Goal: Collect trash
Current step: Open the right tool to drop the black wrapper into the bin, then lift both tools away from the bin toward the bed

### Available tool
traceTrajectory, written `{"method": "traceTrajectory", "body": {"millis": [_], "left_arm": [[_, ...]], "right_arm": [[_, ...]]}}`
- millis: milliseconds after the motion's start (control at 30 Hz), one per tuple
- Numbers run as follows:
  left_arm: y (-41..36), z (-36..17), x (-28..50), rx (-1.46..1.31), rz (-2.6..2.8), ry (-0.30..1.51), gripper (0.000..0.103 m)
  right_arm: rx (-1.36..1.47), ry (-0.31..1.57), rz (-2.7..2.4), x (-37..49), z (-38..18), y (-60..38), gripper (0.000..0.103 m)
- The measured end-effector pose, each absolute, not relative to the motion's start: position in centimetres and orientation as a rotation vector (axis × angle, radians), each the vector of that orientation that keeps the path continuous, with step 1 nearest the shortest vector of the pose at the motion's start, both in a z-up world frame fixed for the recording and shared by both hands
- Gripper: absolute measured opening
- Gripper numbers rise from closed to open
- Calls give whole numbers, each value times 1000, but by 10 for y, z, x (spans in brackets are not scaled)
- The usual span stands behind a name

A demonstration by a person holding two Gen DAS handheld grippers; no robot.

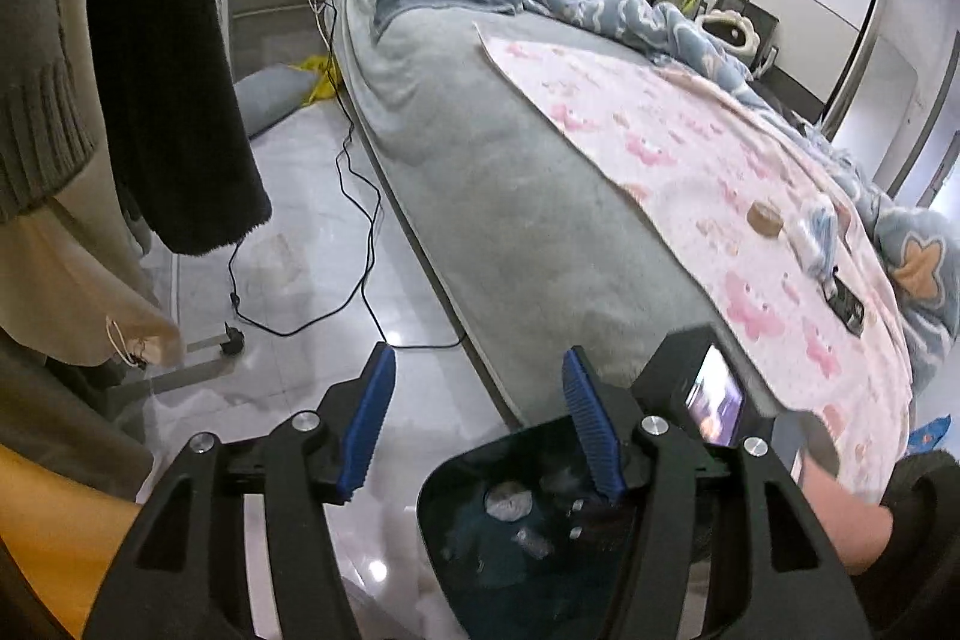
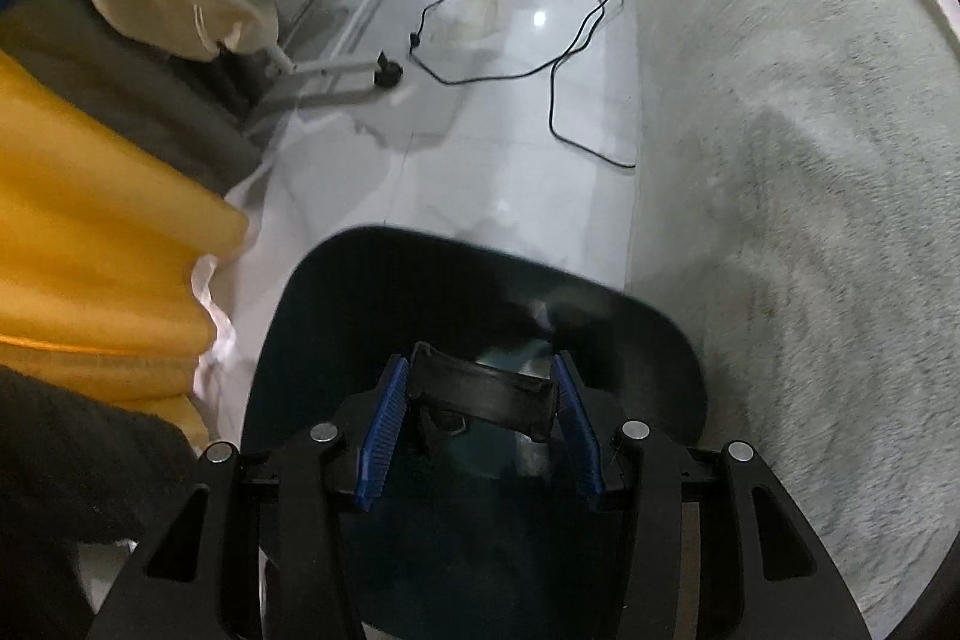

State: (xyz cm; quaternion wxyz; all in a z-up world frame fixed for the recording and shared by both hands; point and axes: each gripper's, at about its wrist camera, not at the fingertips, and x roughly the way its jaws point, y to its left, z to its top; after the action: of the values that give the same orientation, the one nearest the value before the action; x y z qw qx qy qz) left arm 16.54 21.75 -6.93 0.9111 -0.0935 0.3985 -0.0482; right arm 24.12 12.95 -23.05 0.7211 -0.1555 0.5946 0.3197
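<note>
right gripper (image 2: 478,403) clamps black wrapper (image 2: 480,391) over bin (image 2: 654,334); left gripper (image 1: 477,421) wide, empty

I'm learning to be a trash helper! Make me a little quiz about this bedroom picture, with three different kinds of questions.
1. True or false: the right tool is empty.
2. Which is directly under the right tool? A) the pink blanket B) the dark bin C) the black cable
3. Fill in: the small brown round thing lies on the ____ blanket on the bed.

Key:
1. False: it grips a curved black piece.
2. B.
3. Pink. The left tool is open with nothing in it.
</note>
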Motion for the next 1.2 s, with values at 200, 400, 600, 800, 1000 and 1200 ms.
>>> {"method": "traceTrajectory", "body": {"millis": [200, 400, 600, 800, 1000, 1200], "left_arm": [[218, -51, 169, -213, -99, 764, 63], [212, -36, 170, -255, -113, 720, 67], [190, -18, 173, -221, -128, 667, 68], [171, -7, 180, -196, -139, 636, 72], [149, 2, 187, -174, -152, 613, 76], [132, 10, 193, -190, -176, 592, 85]], "right_arm": [[-375, 1359, 693, 237, -241, 129, 58], [-371, 1324, 701, 234, -227, 127, 61], [-332, 1284, 714, 234, -206, 118, 62], [-265, 1202, 758, 233, -173, 107, 66], [-205, 1087, 793, 233, -137, 89, 69], [-182, 987, 787, 236, -114, 68, 75]]}}
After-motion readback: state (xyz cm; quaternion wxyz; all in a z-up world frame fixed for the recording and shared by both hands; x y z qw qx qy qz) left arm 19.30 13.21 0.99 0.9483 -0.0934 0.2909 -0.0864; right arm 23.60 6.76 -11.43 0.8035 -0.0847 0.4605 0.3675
